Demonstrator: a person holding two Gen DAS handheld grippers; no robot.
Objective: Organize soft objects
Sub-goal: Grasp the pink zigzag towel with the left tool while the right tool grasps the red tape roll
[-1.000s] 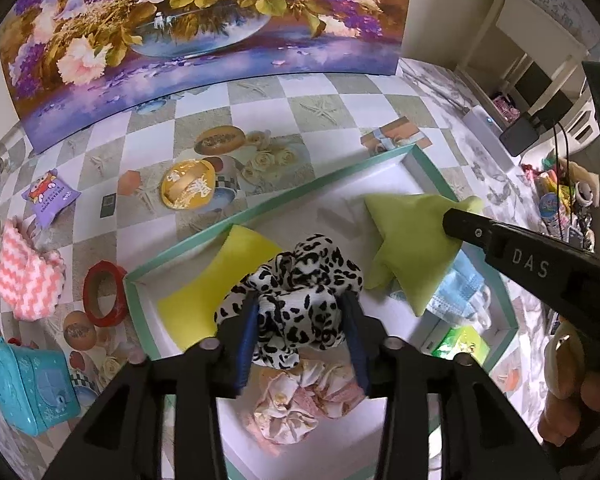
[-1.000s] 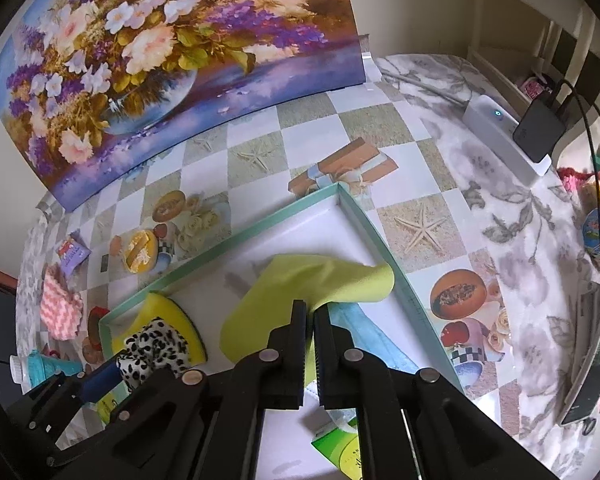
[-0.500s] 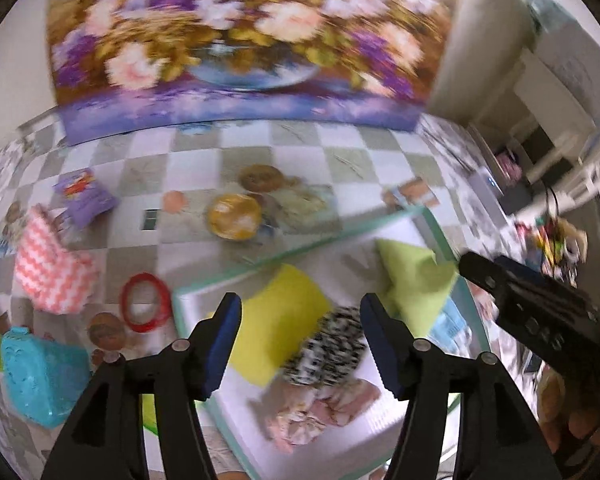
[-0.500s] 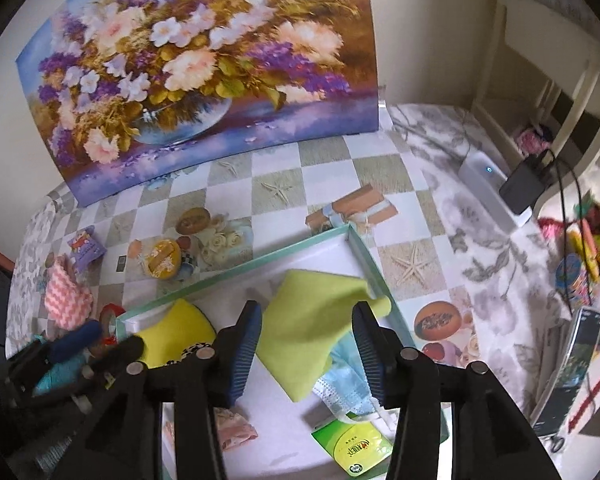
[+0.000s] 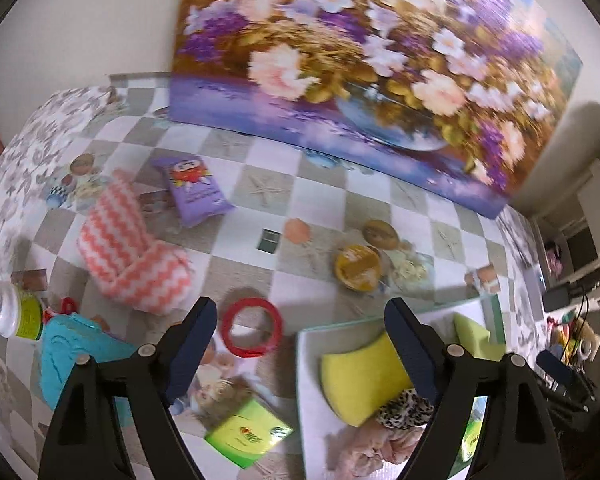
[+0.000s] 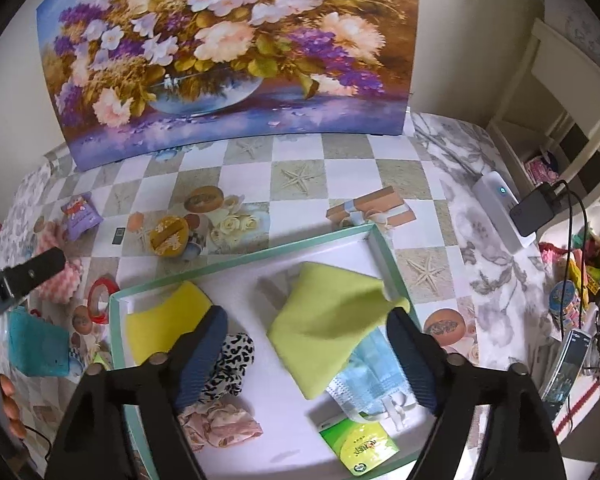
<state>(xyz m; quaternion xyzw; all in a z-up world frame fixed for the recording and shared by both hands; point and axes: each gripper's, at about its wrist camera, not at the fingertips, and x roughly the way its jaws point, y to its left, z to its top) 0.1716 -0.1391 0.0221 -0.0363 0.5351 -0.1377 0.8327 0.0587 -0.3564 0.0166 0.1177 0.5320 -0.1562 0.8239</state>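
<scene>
A teal-rimmed white tray [image 6: 384, 252] holds a yellow sponge [image 6: 164, 326], a leopard scrunchie [image 6: 230, 364], a pink scrunchie [image 6: 220, 426], a lime cloth [image 6: 328, 320], a blue face mask [image 6: 374, 376] and a green tissue pack [image 6: 358, 444]. My right gripper [image 6: 306, 352] is open and empty above the tray. My left gripper [image 5: 300, 340] is open and empty above the table left of the tray [image 5: 300, 364], near a red ring [image 5: 252, 333]. A pink zigzag cloth [image 5: 130, 248] lies further left.
On the table: a purple snack packet [image 5: 192, 190], a yellow round tin [image 5: 357, 267], a teal case [image 5: 72, 356], a white bottle [image 5: 4, 312], a green tissue pack [image 5: 248, 436]. A flower painting [image 6: 228, 52] stands at the back. A white device [image 6: 500, 208] sits at the right.
My left gripper let go of the leopard scrunchie in the tray, opened and swung left over the table. My right gripper released the lime cloth, opened and pulled back.
</scene>
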